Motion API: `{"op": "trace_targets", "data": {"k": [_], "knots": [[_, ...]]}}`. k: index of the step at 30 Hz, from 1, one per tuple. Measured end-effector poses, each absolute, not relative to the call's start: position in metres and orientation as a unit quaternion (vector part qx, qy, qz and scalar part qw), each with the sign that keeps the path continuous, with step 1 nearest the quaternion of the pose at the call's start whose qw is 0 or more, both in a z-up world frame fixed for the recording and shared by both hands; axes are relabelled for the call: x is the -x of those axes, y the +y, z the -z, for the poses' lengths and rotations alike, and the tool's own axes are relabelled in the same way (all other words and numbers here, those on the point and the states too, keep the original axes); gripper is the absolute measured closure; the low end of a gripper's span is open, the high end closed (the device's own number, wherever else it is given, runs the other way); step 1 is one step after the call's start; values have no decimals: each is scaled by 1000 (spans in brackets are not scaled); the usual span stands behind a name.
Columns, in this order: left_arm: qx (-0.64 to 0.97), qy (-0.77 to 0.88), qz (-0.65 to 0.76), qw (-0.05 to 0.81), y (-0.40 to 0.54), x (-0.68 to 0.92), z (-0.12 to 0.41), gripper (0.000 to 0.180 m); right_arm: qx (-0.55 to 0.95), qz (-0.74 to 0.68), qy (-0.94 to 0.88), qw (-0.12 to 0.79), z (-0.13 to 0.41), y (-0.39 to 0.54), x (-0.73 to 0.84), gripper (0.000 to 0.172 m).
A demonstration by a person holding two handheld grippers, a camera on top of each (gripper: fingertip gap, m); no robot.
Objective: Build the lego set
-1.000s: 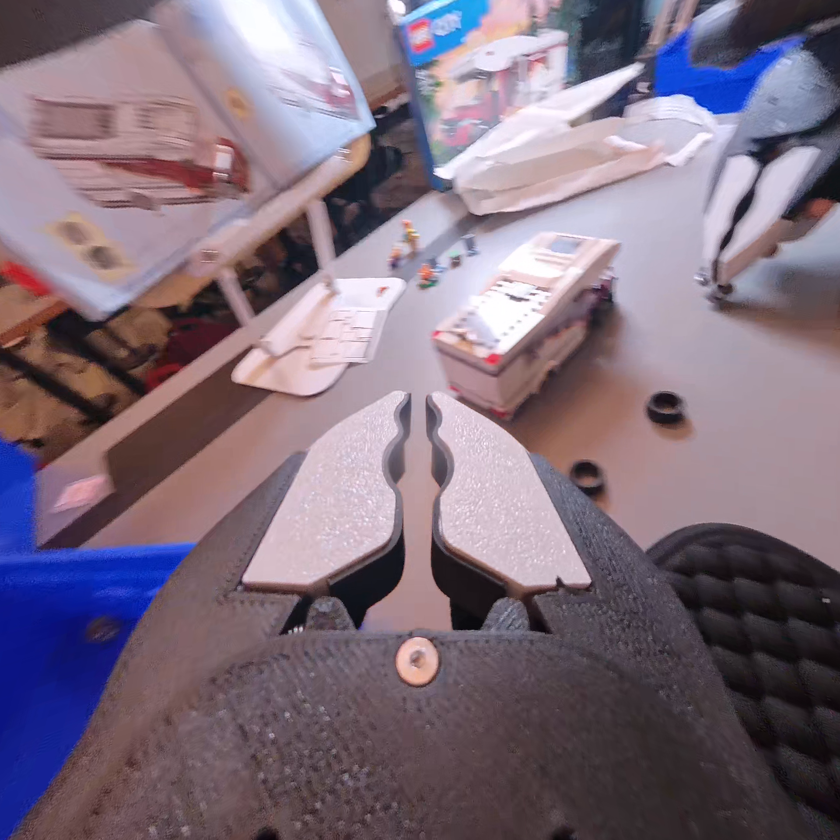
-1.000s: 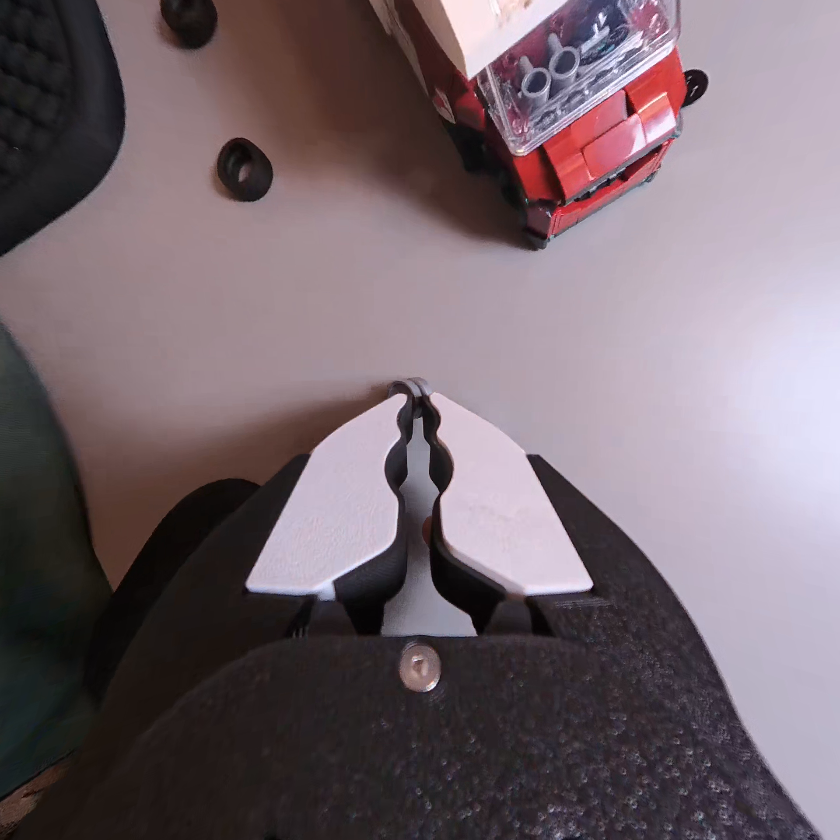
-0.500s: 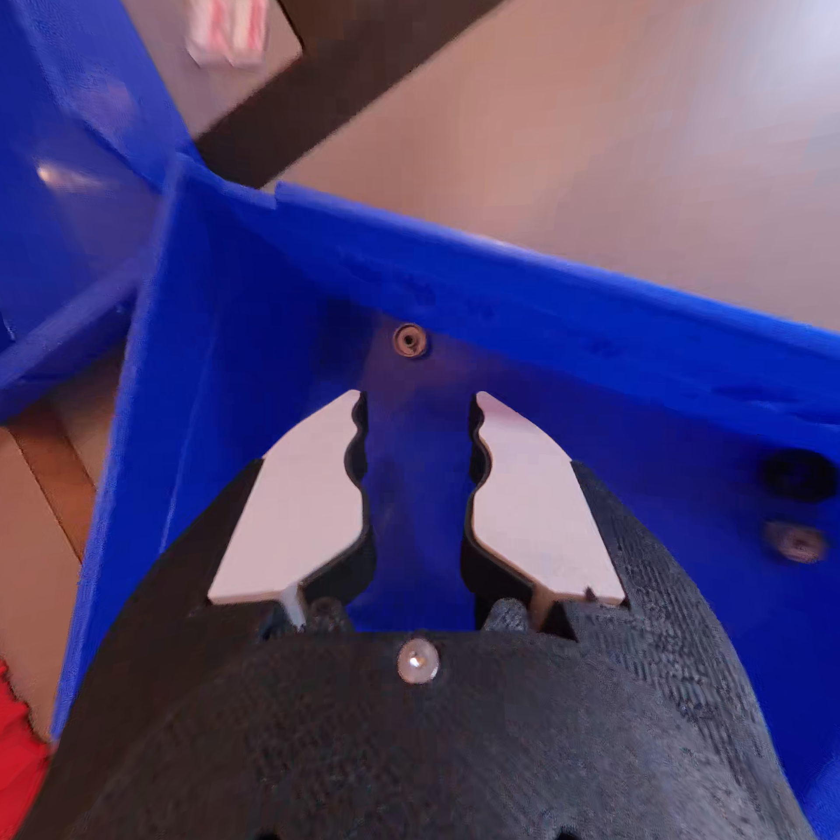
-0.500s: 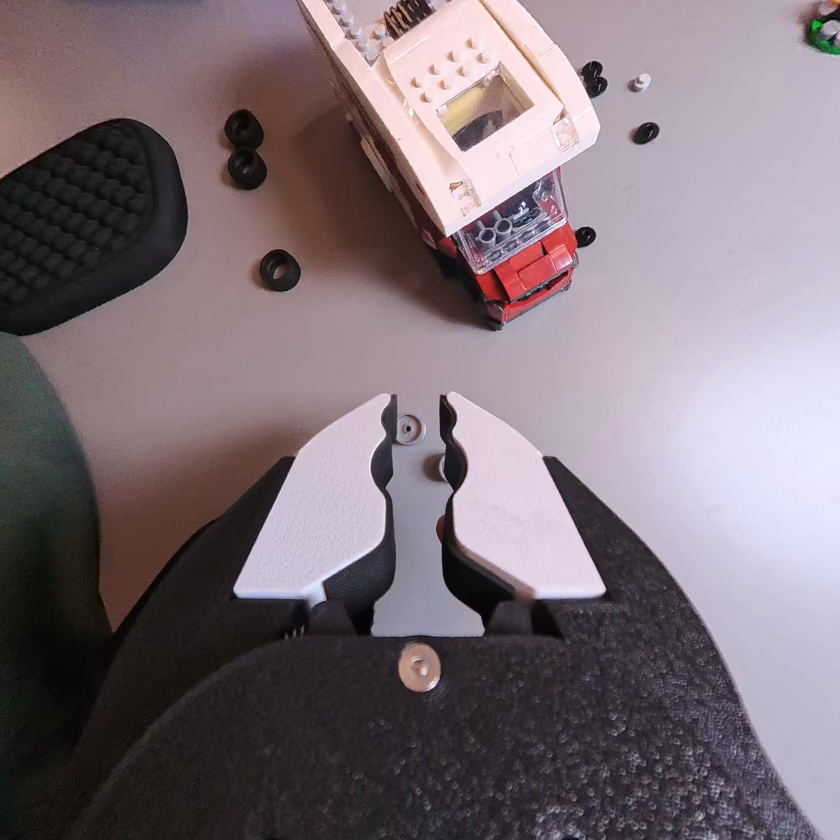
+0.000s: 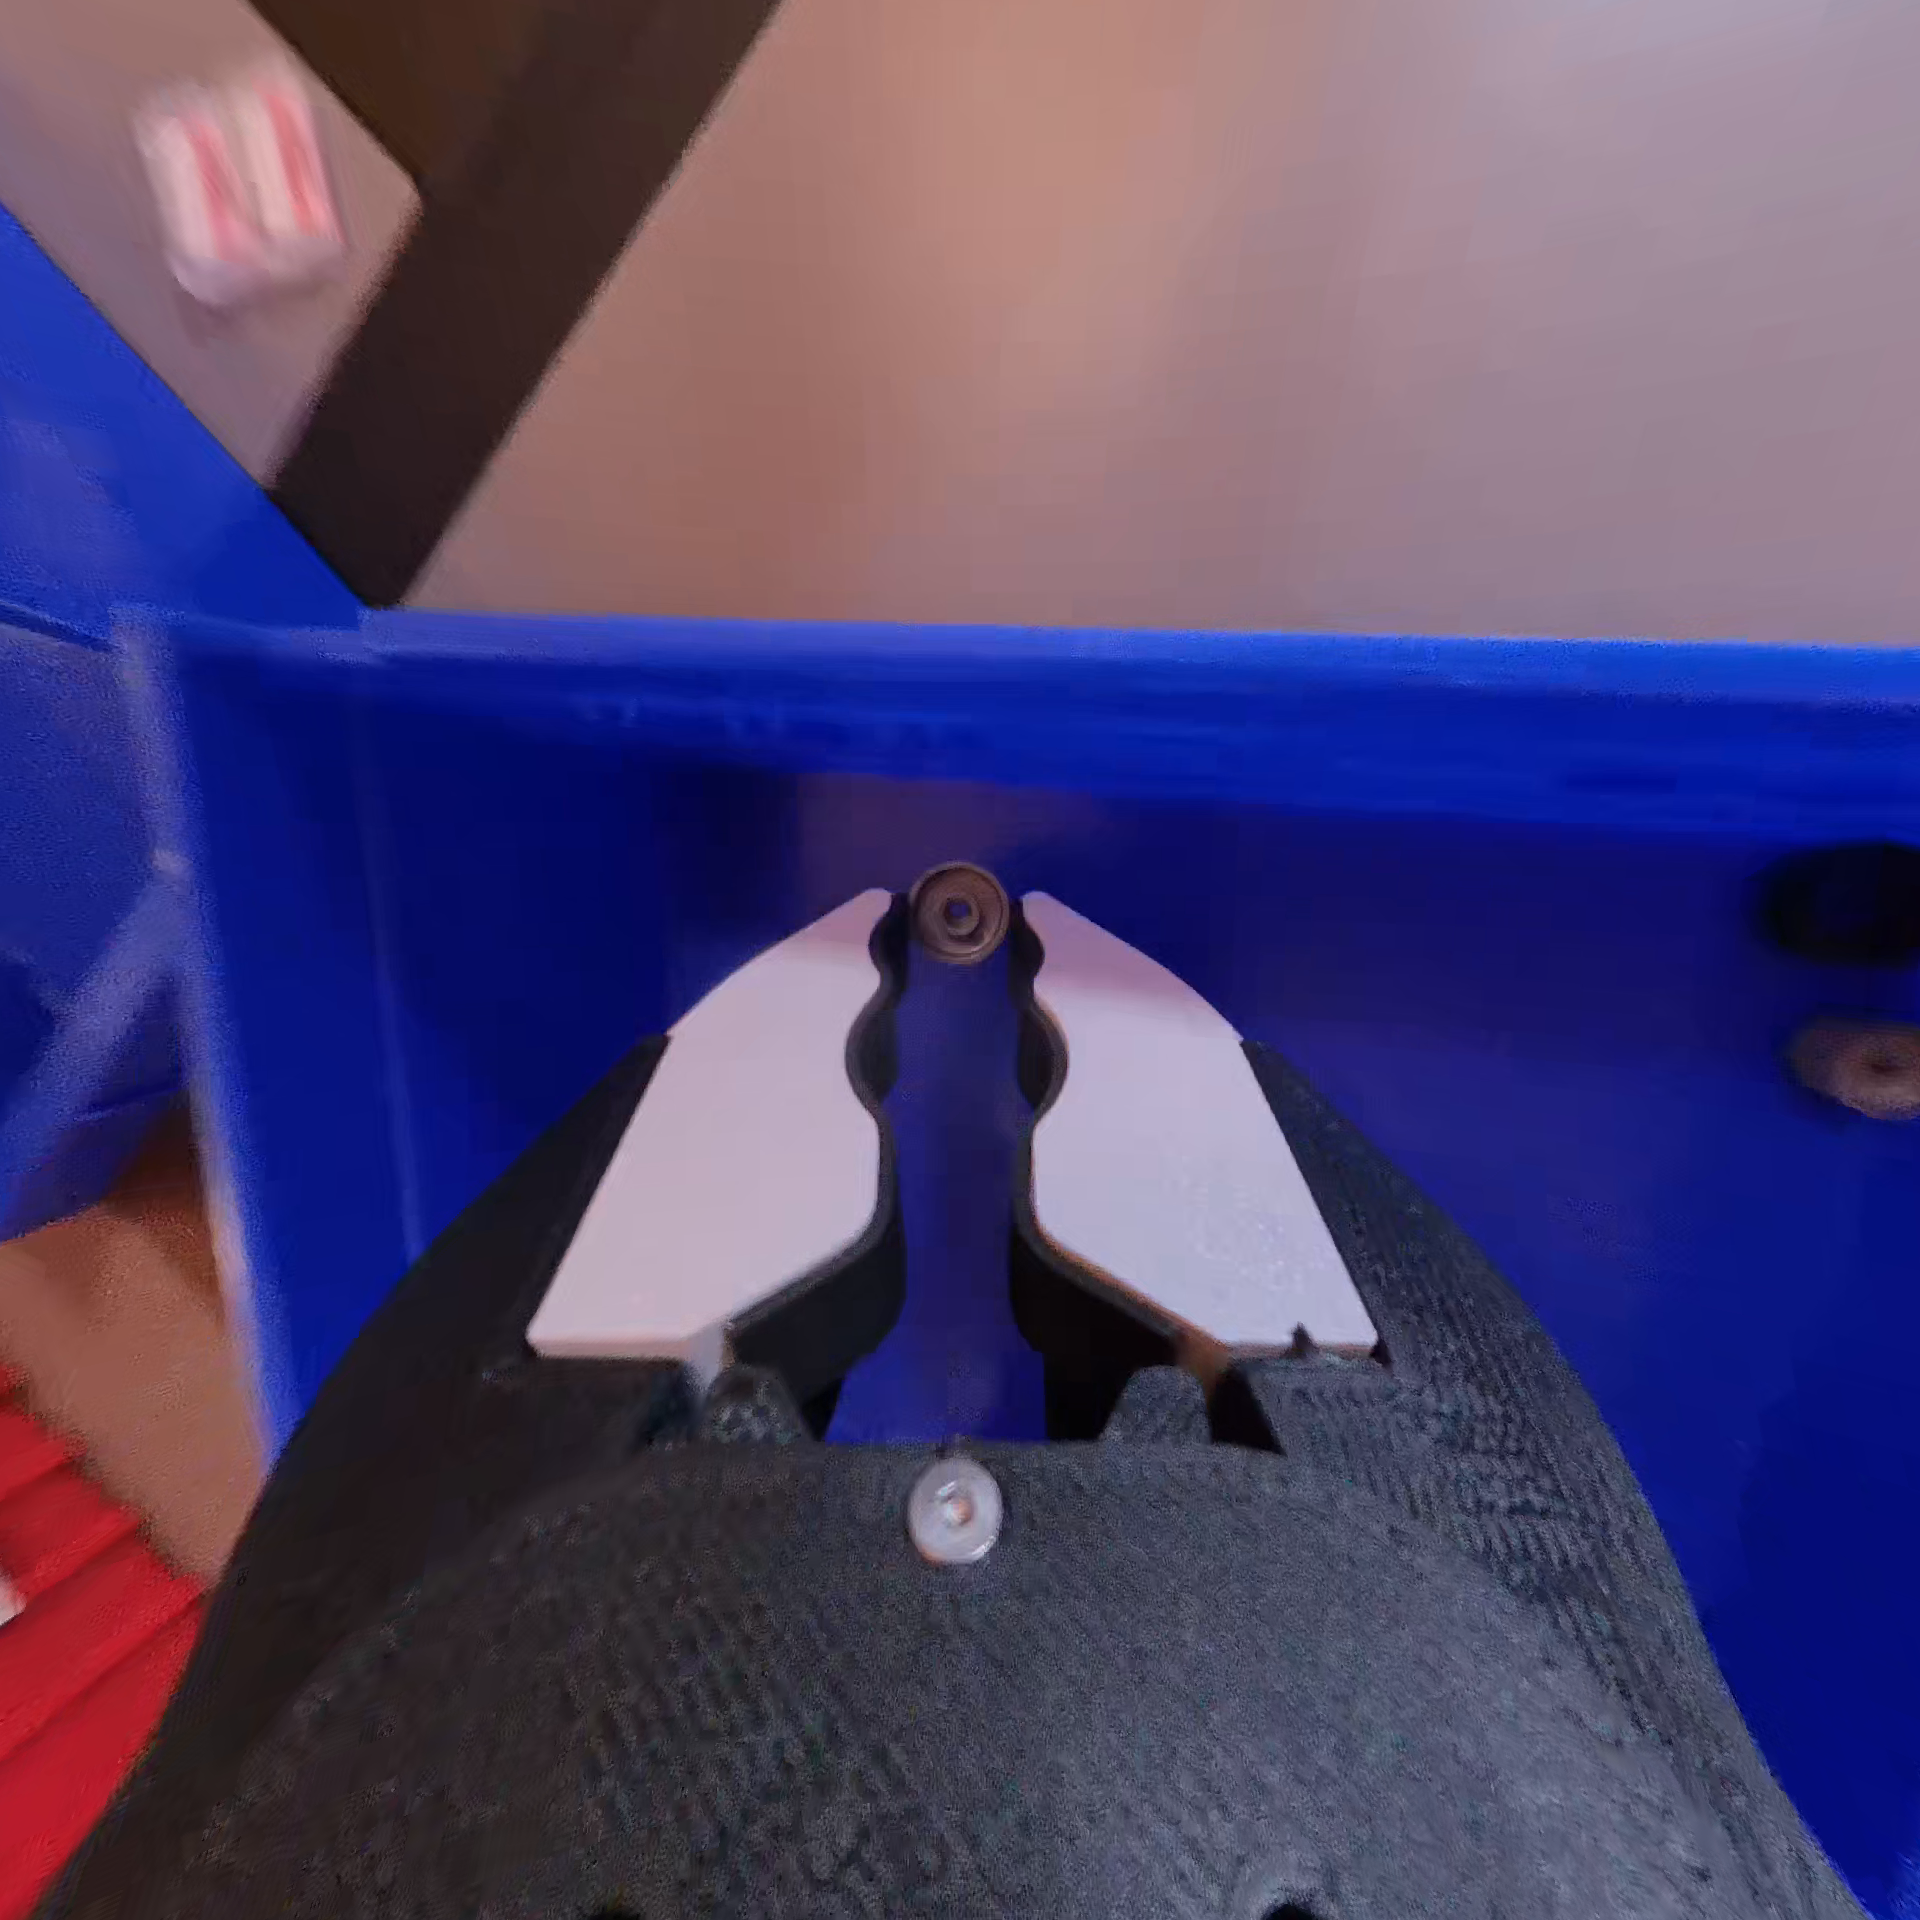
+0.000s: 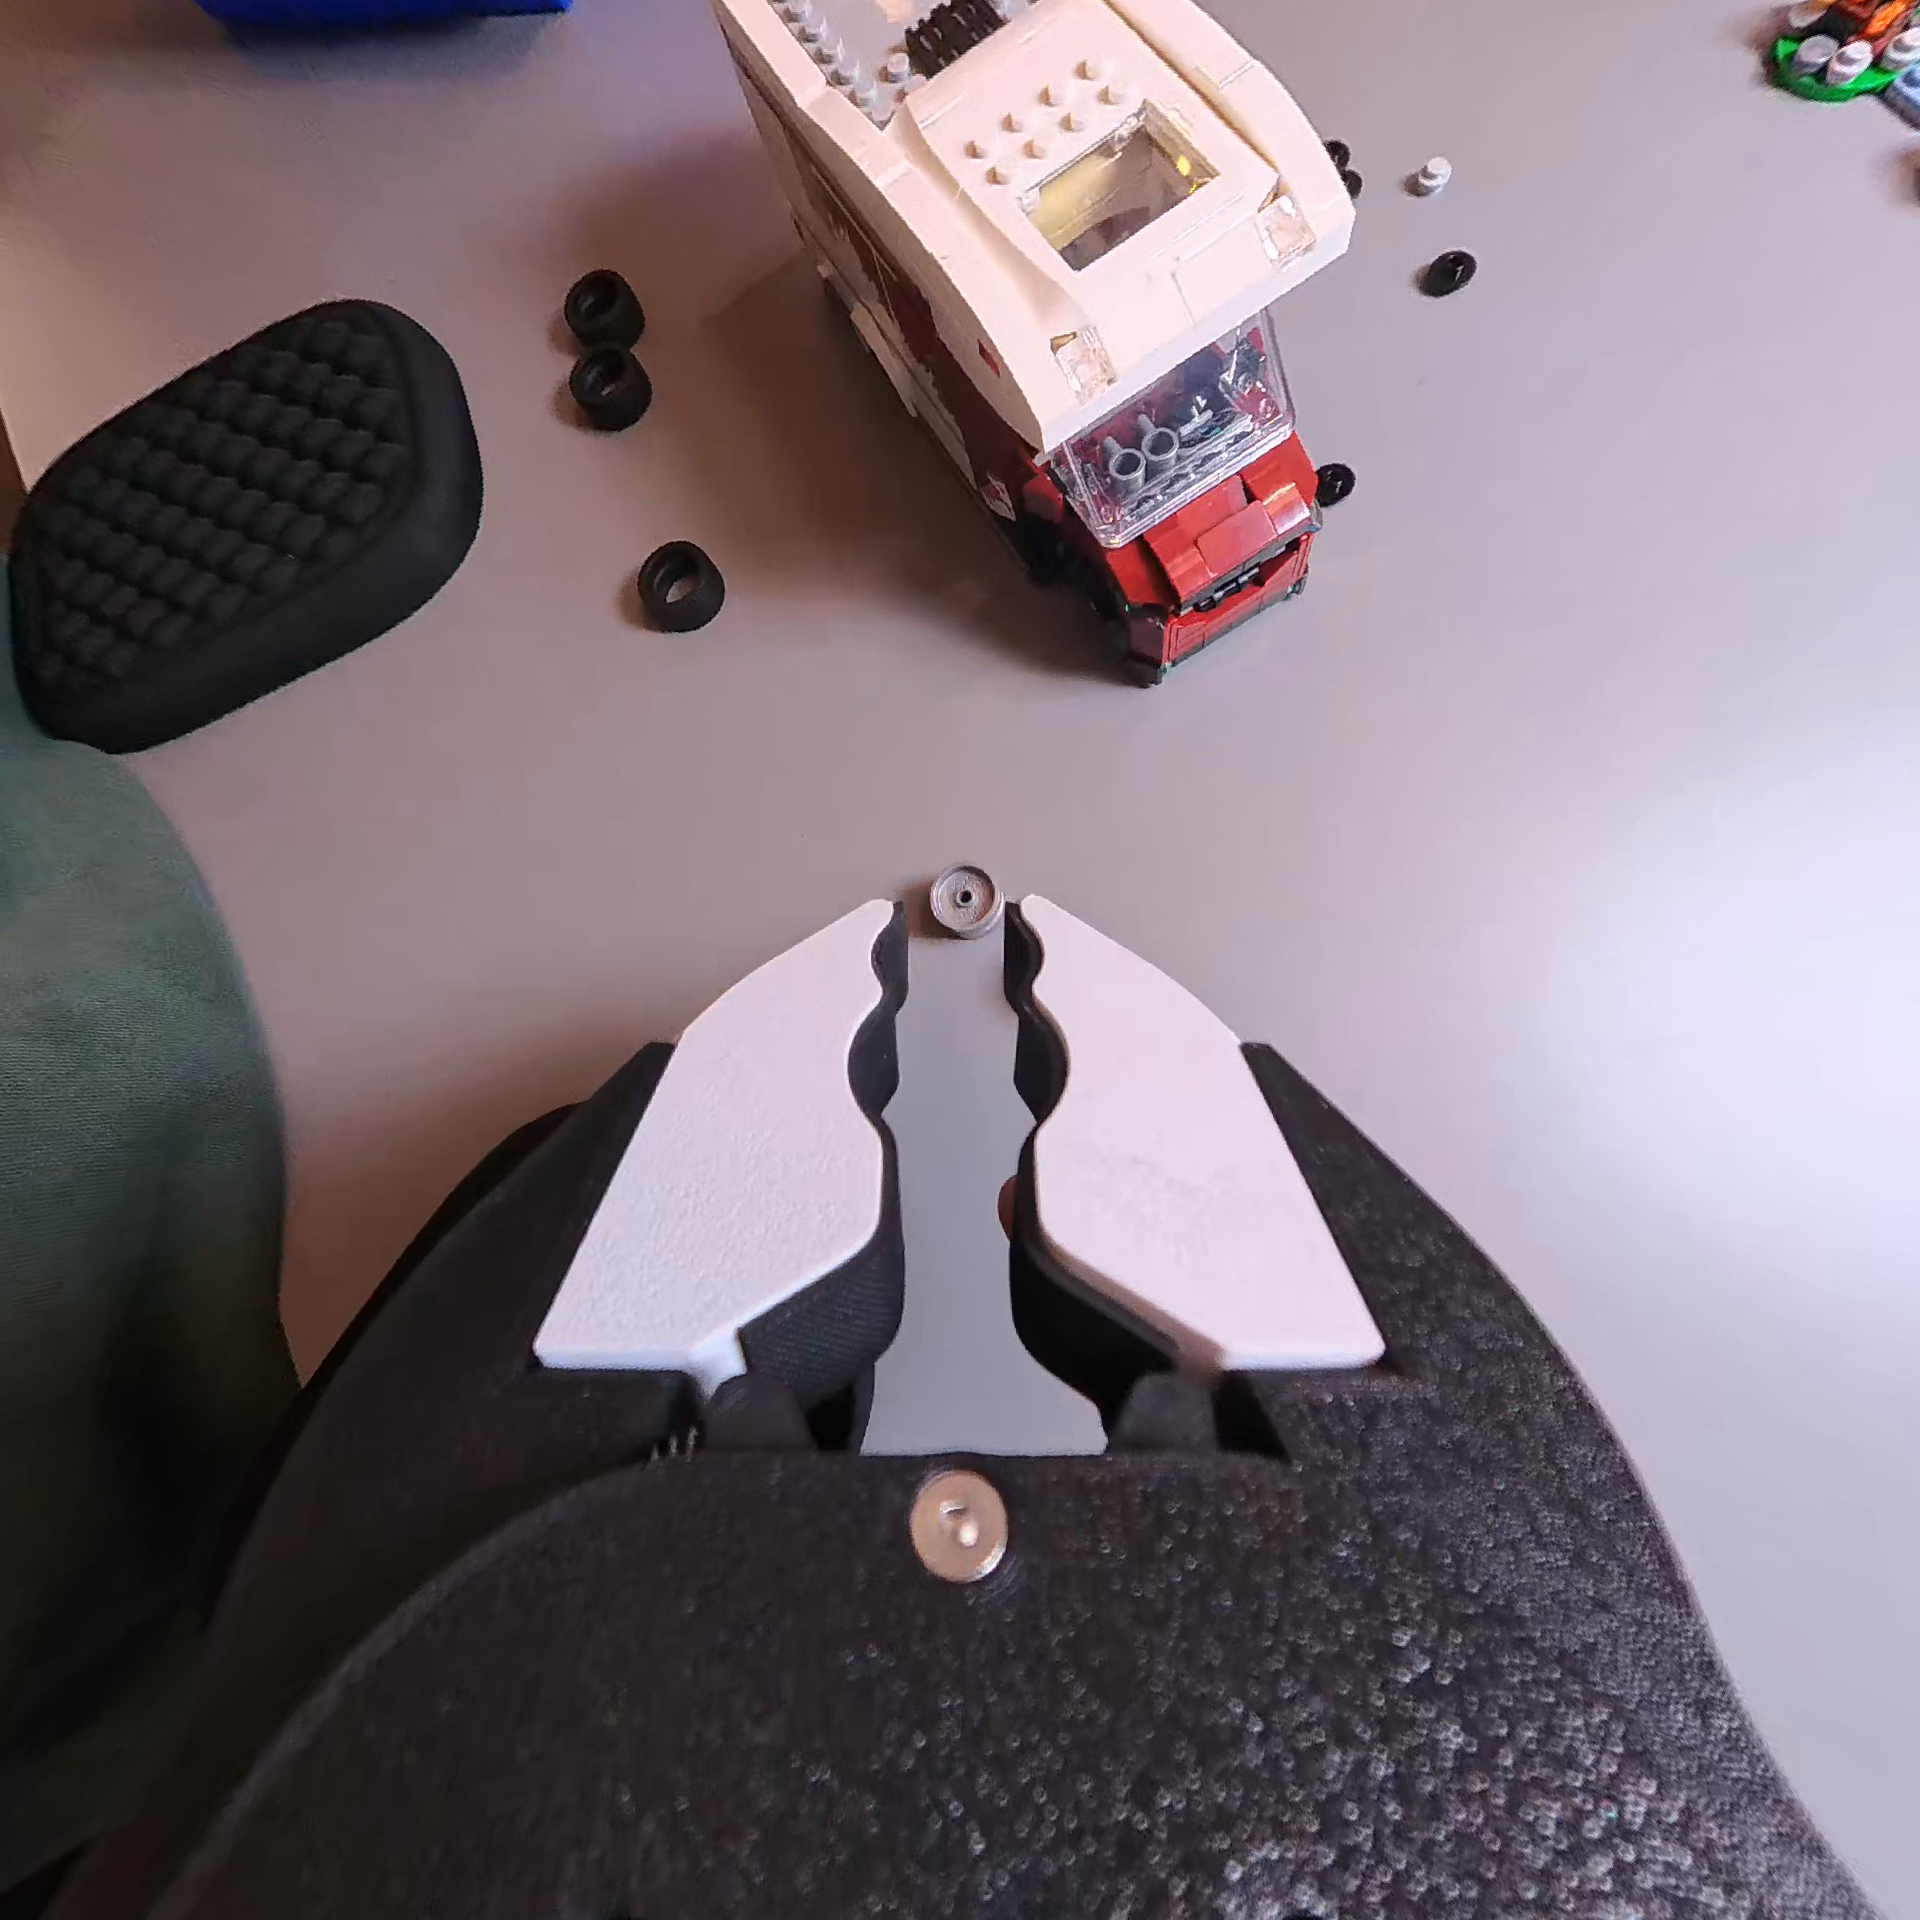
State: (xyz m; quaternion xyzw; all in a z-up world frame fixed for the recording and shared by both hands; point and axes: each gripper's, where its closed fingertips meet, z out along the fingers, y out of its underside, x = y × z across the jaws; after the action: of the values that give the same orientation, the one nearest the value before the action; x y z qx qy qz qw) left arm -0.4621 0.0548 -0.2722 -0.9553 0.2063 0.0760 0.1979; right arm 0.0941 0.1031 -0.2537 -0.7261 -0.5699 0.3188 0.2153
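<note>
In the left wrist view my left gripper (image 5: pixel 957 914) reaches down into a blue bin (image 5: pixel 1143 707). Its fingertips are closed on a small grey wheel hub (image 5: pixel 958 928), touching it on both sides. In the right wrist view my right gripper (image 6: pixel 958 935) is open above the grey table (image 6: pixel 1455 935). A second grey wheel hub (image 6: pixel 966 902) lies flat on the table just ahead of its tips, and neither pad presses on it. The red and white lego camper van (image 6: pixel 1039 260) stands farther ahead.
A black tyre (image 5: pixel 1839 904) and another hub (image 5: pixel 1860 1081) lie at the bin's right side. On the table are three black tyres (image 6: pixel 677 585) (image 6: pixel 611 387) (image 6: pixel 603 307), a black textured pad (image 6: pixel 239 520), small black pieces (image 6: pixel 1447 272) and a grey stud (image 6: pixel 1432 177). My right fingertips sit around 55 cm from my left ones. The grey stud (image 6: pixel 1432 177) is closer to my right gripper, around 25 cm from its tips; the left tips are 40 cm off.
My left gripper swung from above the table down into the blue bin, opened wide, then closed on a hub. My right gripper let go of its hub and backed off.
</note>
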Motion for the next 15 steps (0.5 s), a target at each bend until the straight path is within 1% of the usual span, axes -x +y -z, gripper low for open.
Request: {"op": "trace_targets", "data": {"k": [4, 6, 8, 10, 13, 15], "knots": [[907, 303, -107, 273, 28, 370, 202, 162, 720, -338, -559, 236, 247, 103, -95, 155], [878, 362, -72, 304, 17, 295, 188, 162, 712, -346, -559, 247, 243, 101, -92, 156], [849, 426, -7, 312, 8, 210, 197, 162, 704, -352, -561, 256, 239, 98, -88, 156], [825, 472, 75, 302, 4, 132, 221, 162, 700, -354, -562, 263, 236, 97, -88, 156], [803, 514, 134, 271, 16, 51, 264, 162, 699, -354, -558, 272, 233, 92, -94, 156], [792, 525, 172, 259, 26, 10, 280, 162, 702, -354, -553, 277, 233, 89, -102, 156]]}}
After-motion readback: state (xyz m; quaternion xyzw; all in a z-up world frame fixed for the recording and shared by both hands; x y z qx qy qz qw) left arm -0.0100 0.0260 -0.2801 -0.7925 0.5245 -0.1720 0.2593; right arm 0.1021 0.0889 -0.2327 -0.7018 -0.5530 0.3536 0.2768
